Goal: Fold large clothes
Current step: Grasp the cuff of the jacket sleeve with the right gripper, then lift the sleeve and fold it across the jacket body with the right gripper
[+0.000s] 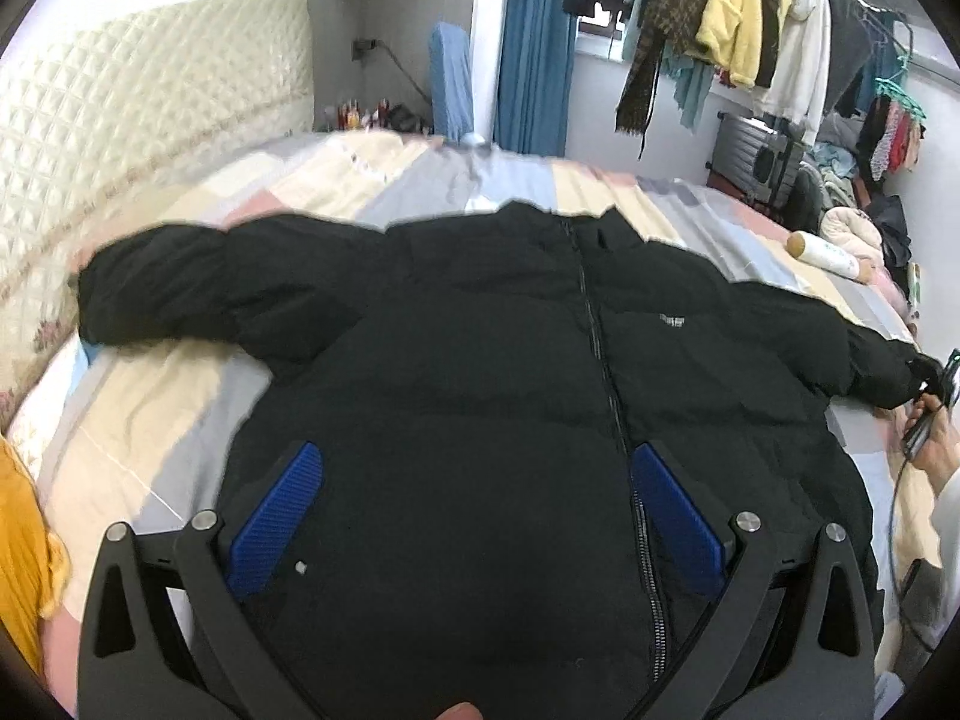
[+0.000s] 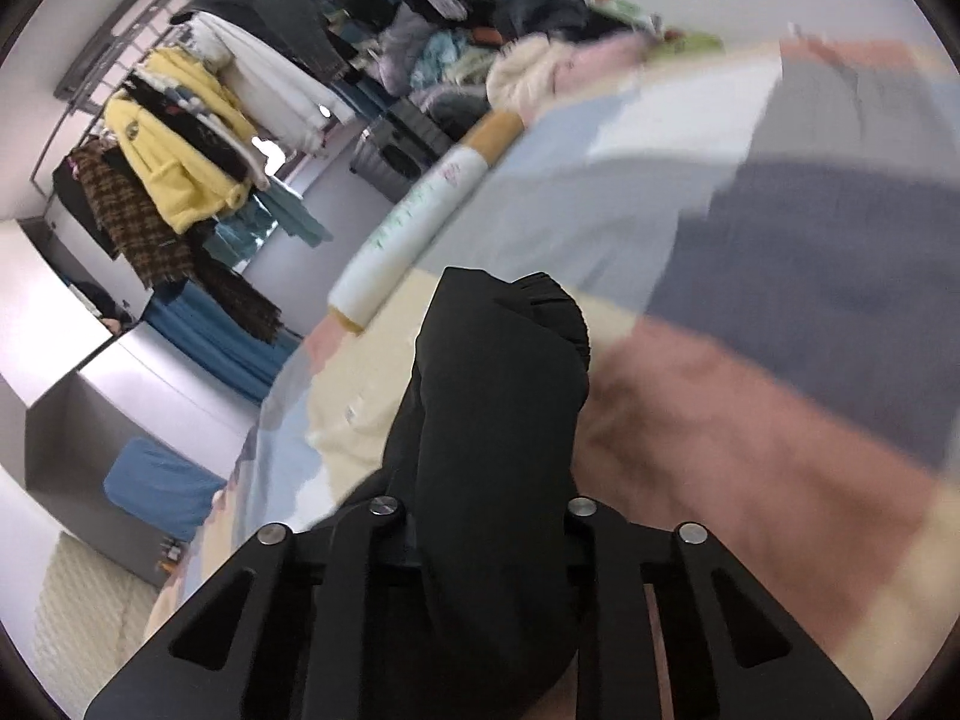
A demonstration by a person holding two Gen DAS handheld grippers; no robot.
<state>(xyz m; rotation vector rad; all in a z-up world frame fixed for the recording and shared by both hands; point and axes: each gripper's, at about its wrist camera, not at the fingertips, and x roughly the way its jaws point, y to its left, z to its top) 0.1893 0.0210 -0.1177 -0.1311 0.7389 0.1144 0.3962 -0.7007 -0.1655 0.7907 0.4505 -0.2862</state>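
A black puffer jacket lies front up on the bed, zipped, both sleeves spread out sideways. My left gripper is open, its blue fingers hovering over the jacket's lower front, one on each side of the zipper. My right gripper is shut on the jacket's right sleeve cuff, which hides its fingers. In the left wrist view the right gripper shows at the far right edge, at the sleeve end.
The bed has a pastel patchwork cover and a quilted cream headboard. A white cylinder with tan ends lies on the bed's far side. A loaded clothes rack and a grey suitcase stand beyond.
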